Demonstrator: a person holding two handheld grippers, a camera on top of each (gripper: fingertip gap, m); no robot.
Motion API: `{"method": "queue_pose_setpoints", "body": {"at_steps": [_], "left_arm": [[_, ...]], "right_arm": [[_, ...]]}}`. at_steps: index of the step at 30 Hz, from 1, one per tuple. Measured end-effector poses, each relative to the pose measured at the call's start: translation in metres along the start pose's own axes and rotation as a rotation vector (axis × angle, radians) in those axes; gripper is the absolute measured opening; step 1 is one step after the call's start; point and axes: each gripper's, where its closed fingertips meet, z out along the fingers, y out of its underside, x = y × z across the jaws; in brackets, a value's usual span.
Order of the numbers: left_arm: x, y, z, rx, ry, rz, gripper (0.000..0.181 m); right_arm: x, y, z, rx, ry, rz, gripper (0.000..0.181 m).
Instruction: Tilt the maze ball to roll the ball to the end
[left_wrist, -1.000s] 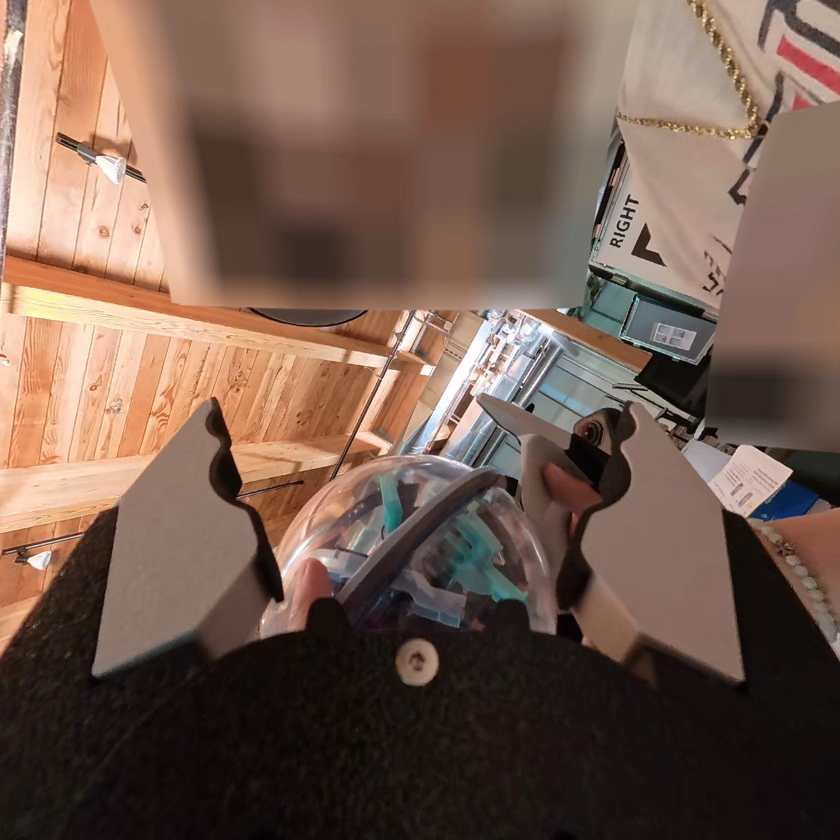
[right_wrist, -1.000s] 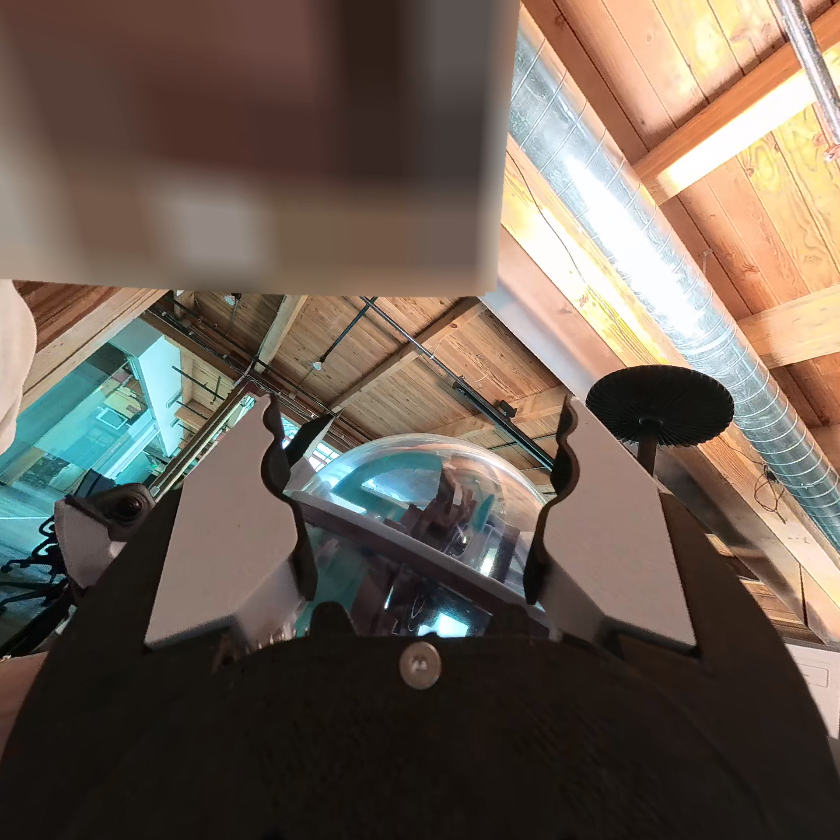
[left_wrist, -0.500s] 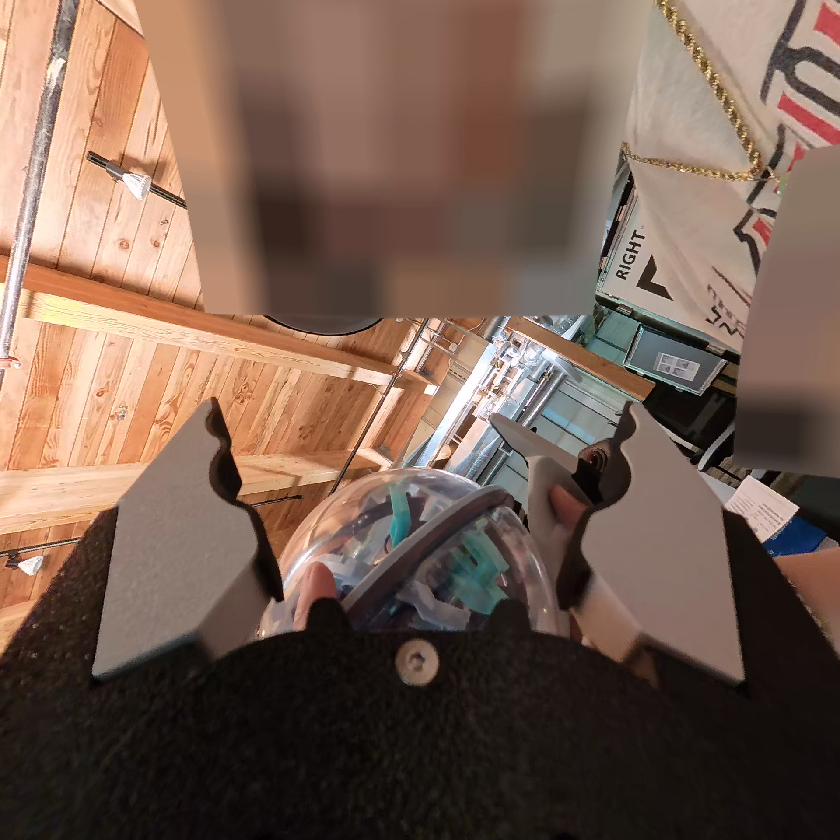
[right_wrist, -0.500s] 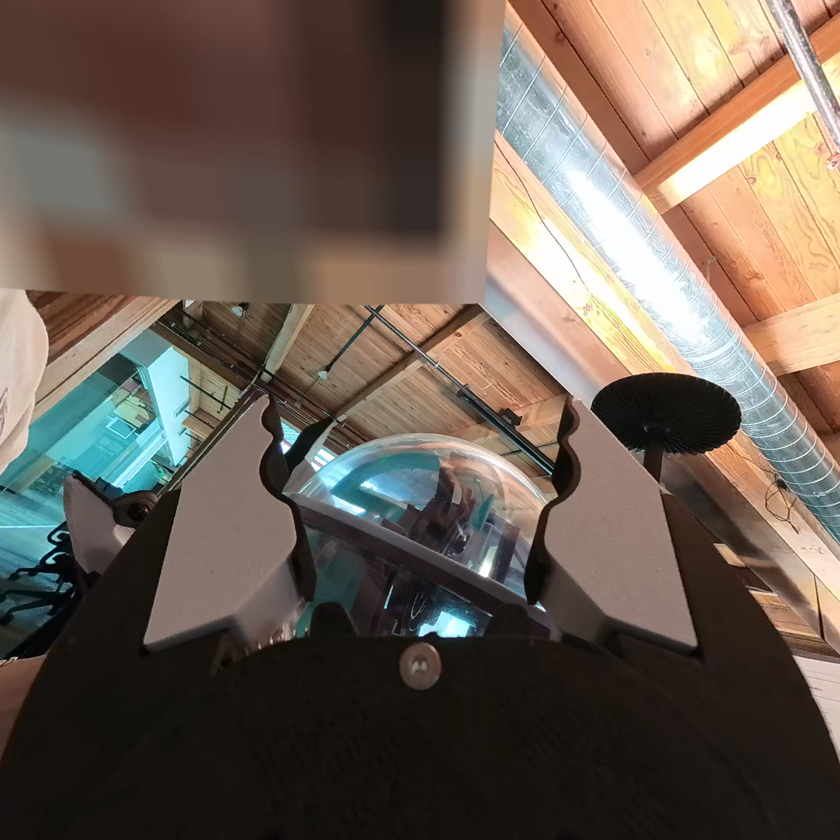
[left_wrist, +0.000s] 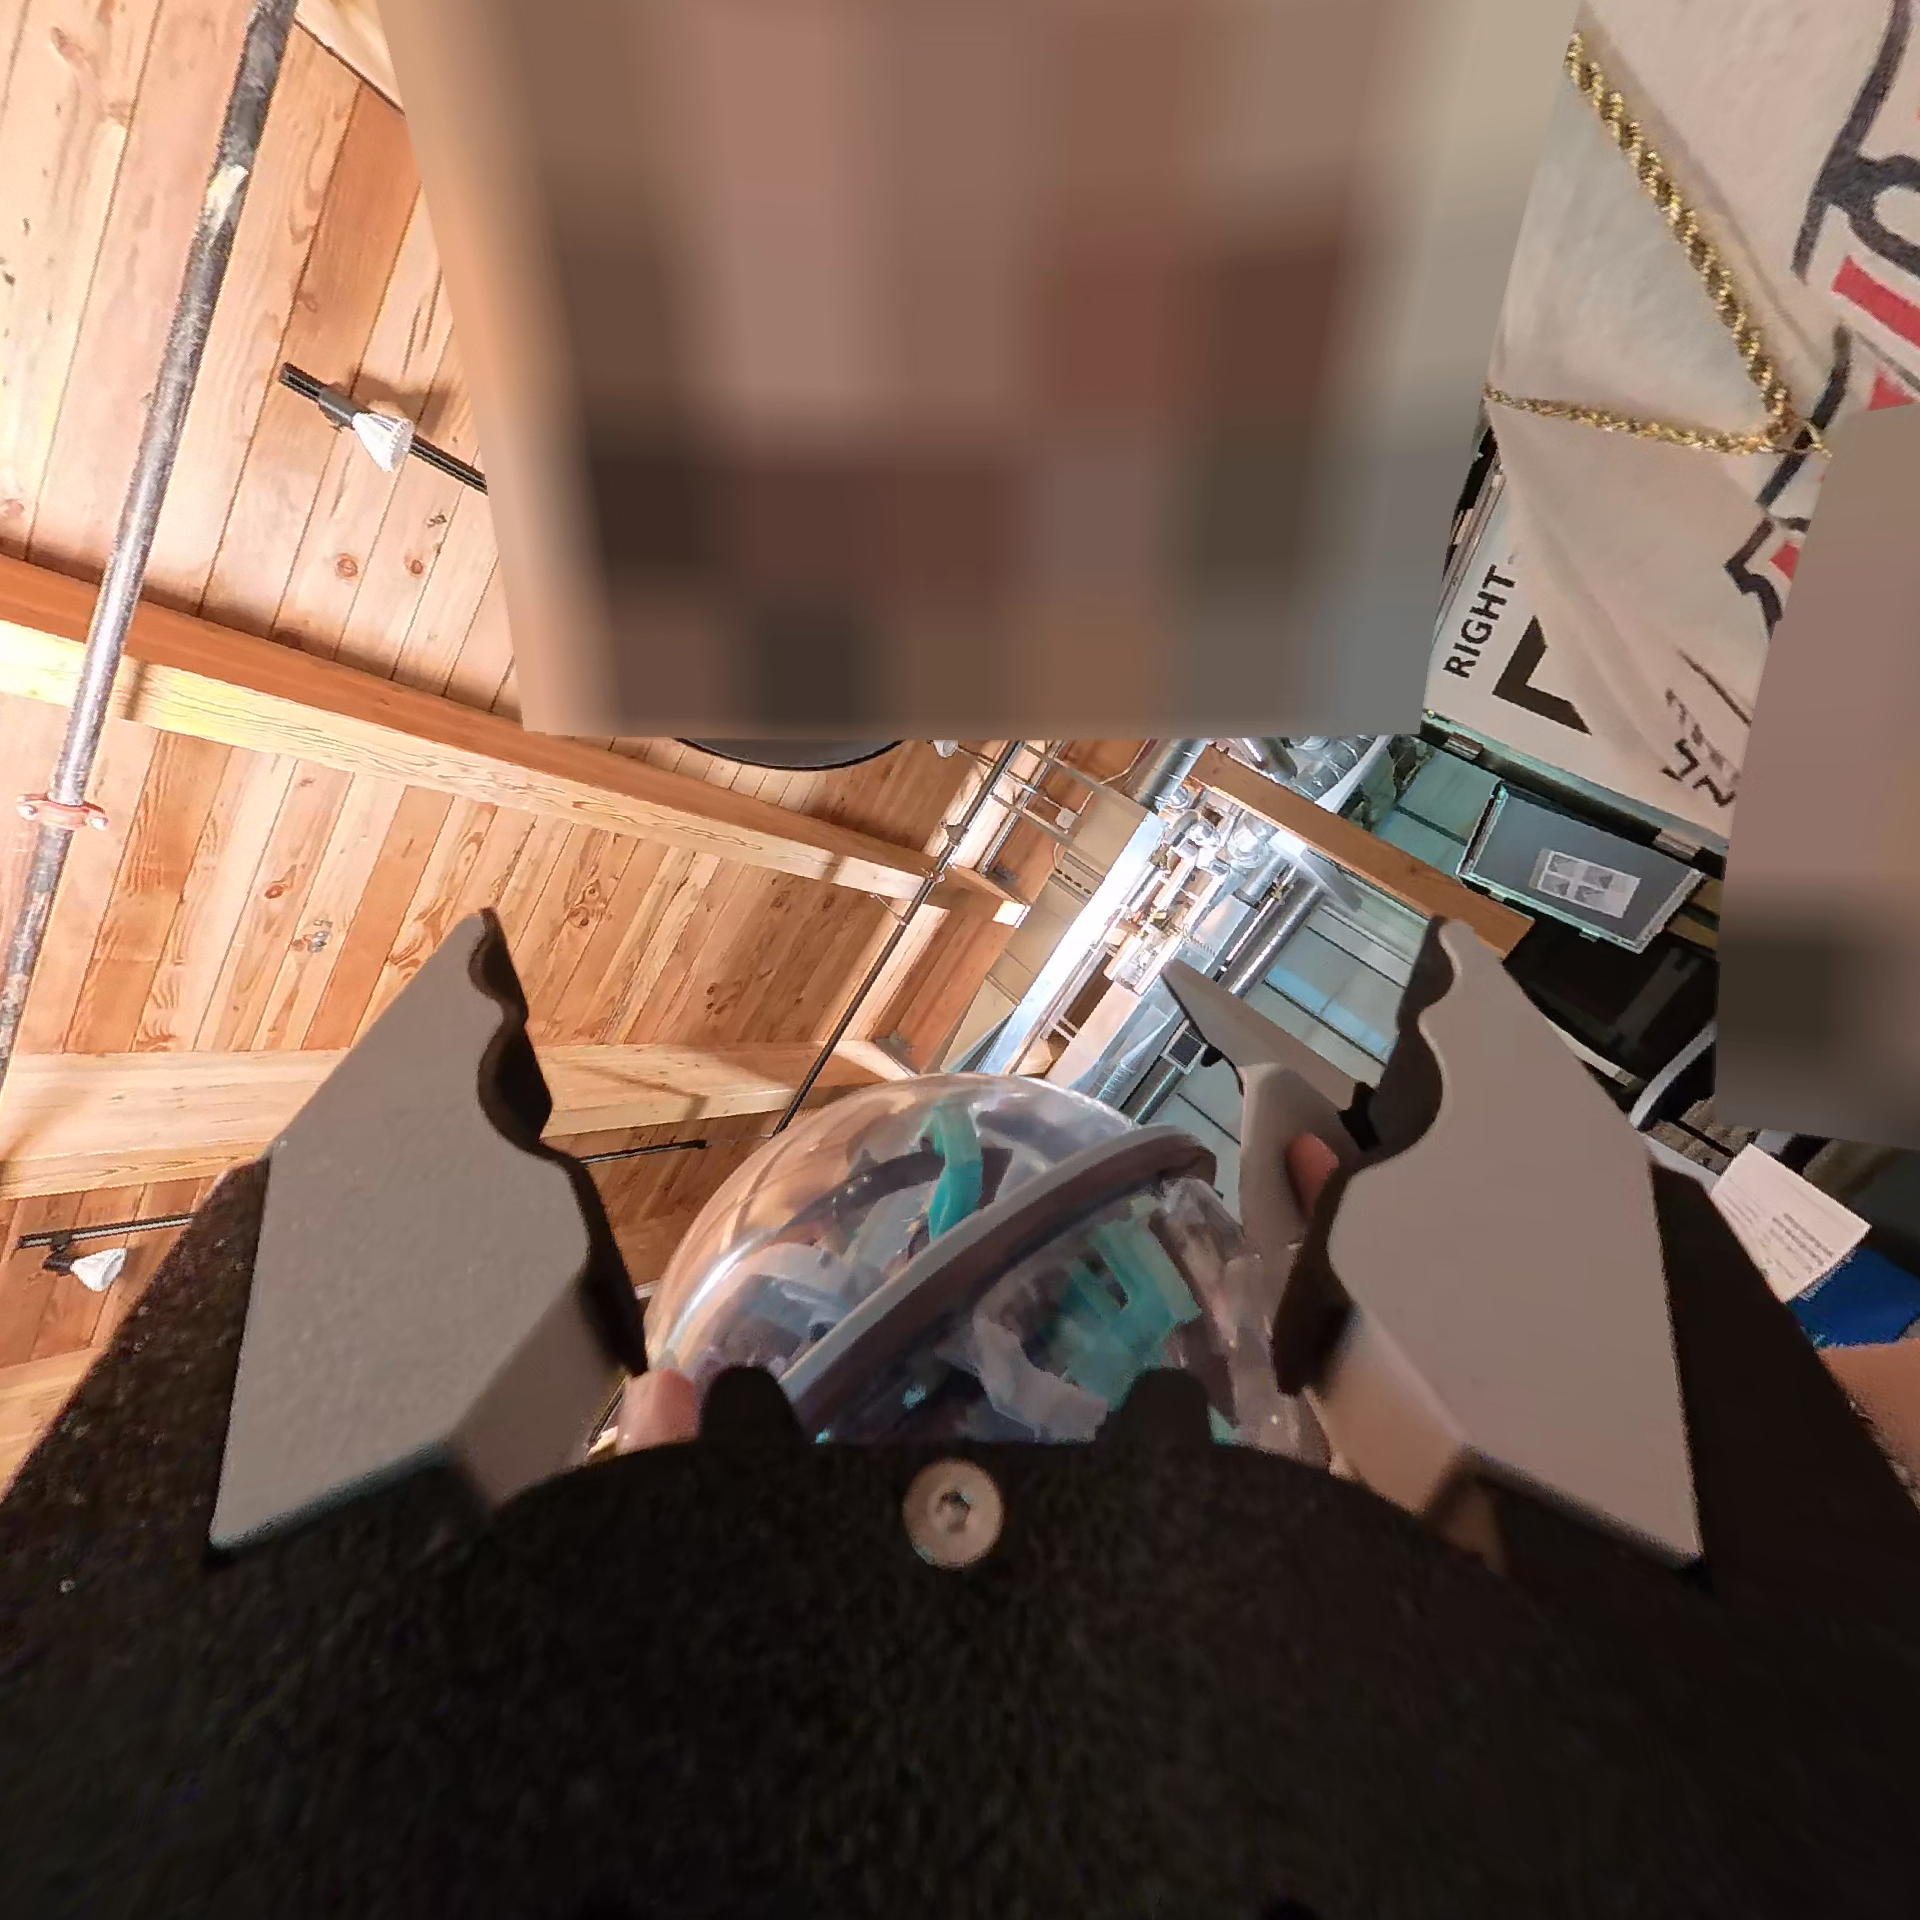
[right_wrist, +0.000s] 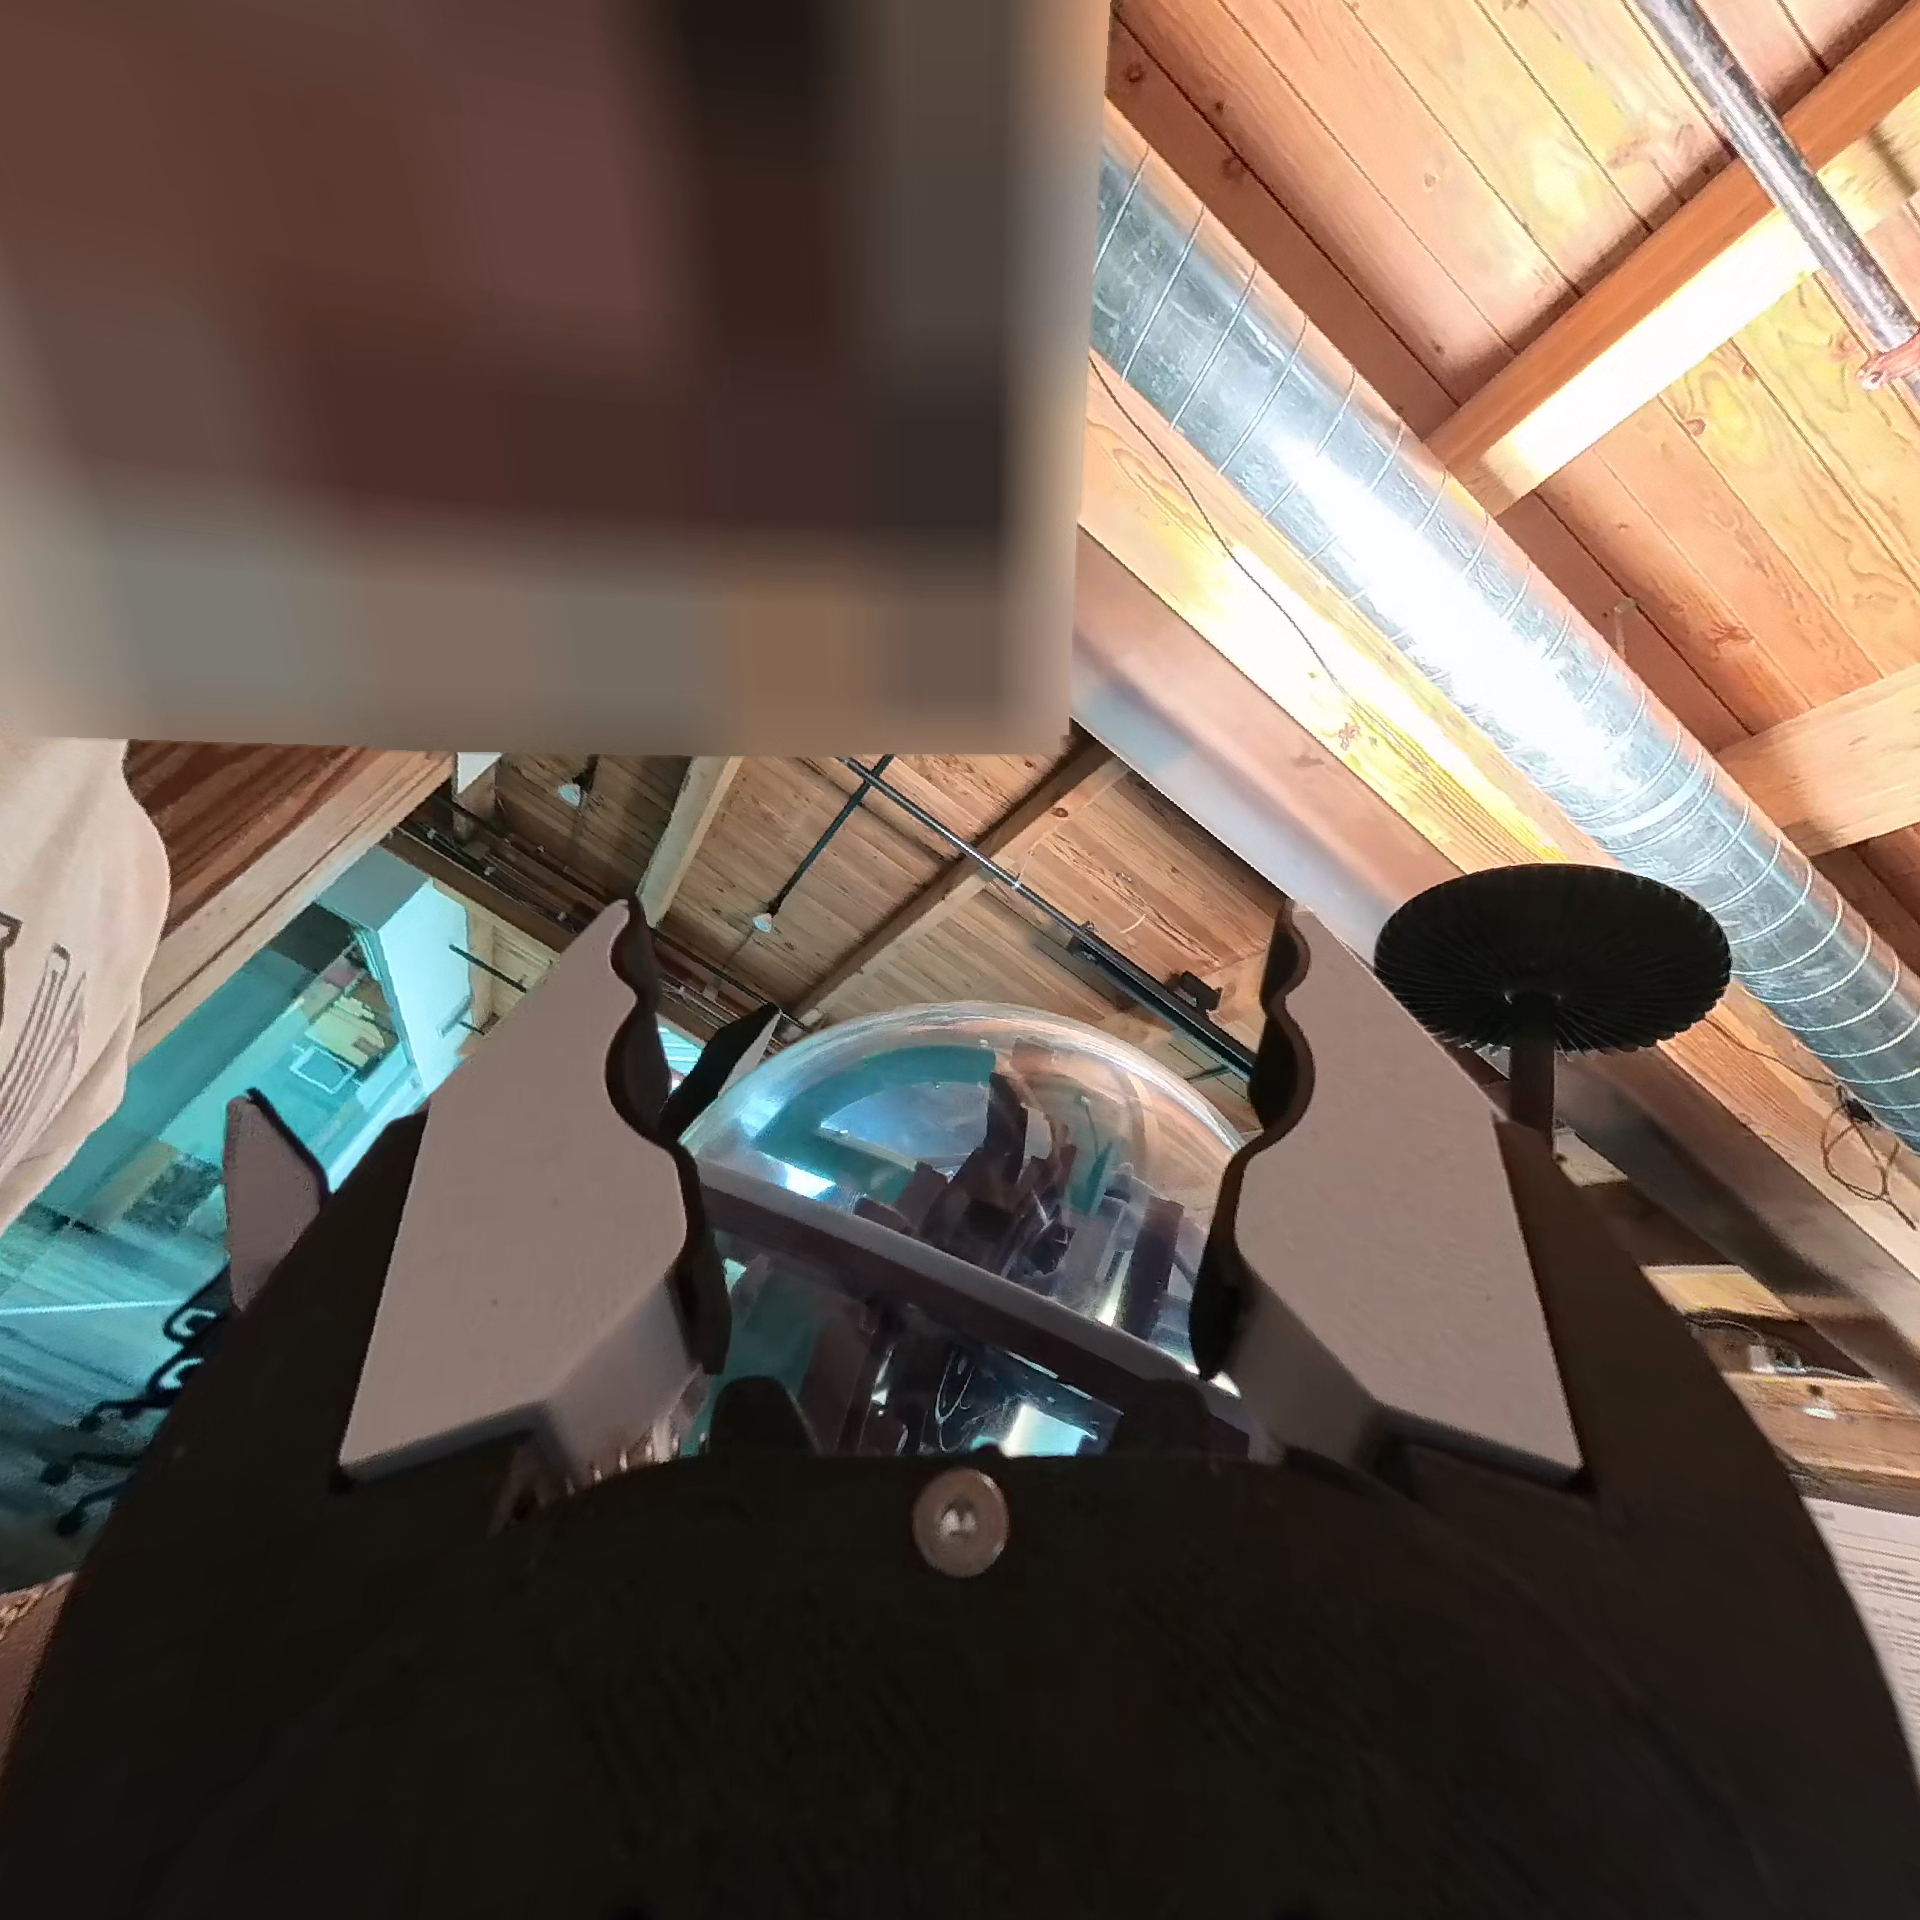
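We hold the maze ball (right_wrist: 966, 1174) up toward the ceiling, clamped between both grippers: right gripper (right_wrist: 956, 1122) and left gripper (left_wrist: 956, 1143) each closed against its sides. Smooth shell; tilting too sharply could slip it free.

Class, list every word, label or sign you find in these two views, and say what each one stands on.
White box: bold black print, legible but not copied here.
Cream printed cloth: large black and red marks, cut off by the frame.
Grey case: small label, too small to read.
Paper sheet: fine print, too small to read.
Maze ball: no writing seen.
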Motion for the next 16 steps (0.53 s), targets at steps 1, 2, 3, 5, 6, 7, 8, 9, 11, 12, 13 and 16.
{"method": "queue_pose_setpoints", "body": {"at_steps": [1, 2, 3, 5, 6, 7, 8, 9, 11, 12, 13, 16], "left_arm": [[0.000, 0.000, 0.000, -0.002, 0.001, 0.002, 0.157], [0.000, 0.001, 0.001, -0.006, 0.002, 0.005, 0.157], [0.001, 0.002, 0.001, -0.011, 0.003, 0.006, 0.157], [0.000, 0.003, 0.001, -0.016, 0.000, 0.004, 0.157], [0.000, 0.004, 0.001, -0.019, -0.003, 0.001, 0.157], [0.000, 0.005, 0.002, -0.023, -0.004, 0.000, 0.157], [0.000, 0.005, 0.002, -0.024, -0.003, 0.003, 0.157], [0.001, 0.006, 0.003, -0.025, -0.002, 0.007, 0.157], [0.001, 0.007, 0.004, -0.031, 0.001, 0.007, 0.157], [0.001, 0.008, 0.004, -0.032, -0.001, 0.007, 0.157], [0.001, 0.008, 0.004, -0.029, -0.003, 0.005, 0.157], [0.002, 0.007, 0.006, -0.026, 0.007, 0.003, 0.157]], "right_arm": [[0.000, -0.001, -0.001, 0.006, 0.001, 0.006, 0.114], [0.000, -0.001, -0.001, 0.008, -0.001, 0.009, 0.114], [0.000, -0.002, -0.002, 0.012, -0.003, 0.015, 0.115], [0.002, -0.004, -0.004, 0.027, -0.005, 0.043, 0.114], [0.003, -0.005, -0.005, 0.036, -0.006, 0.060, 0.115], [0.004, -0.005, -0.007, 0.042, -0.004, 0.074, 0.115], [0.006, -0.005, -0.008, 0.044, -0.002, 0.082, 0.116], [0.007, -0.005, -0.009, 0.048, 0.002, 0.090, 0.116], [0.011, -0.005, -0.012, 0.058, 0.015, 0.122, 0.116], [0.013, -0.005, -0.014, 0.063, 0.021, 0.142, 0.116], [0.015, -0.005, -0.016, 0.074, 0.026, 0.163, 0.115], [0.024, -0.006, -0.024, 0.126, 0.059, 0.228, 0.113]]}}
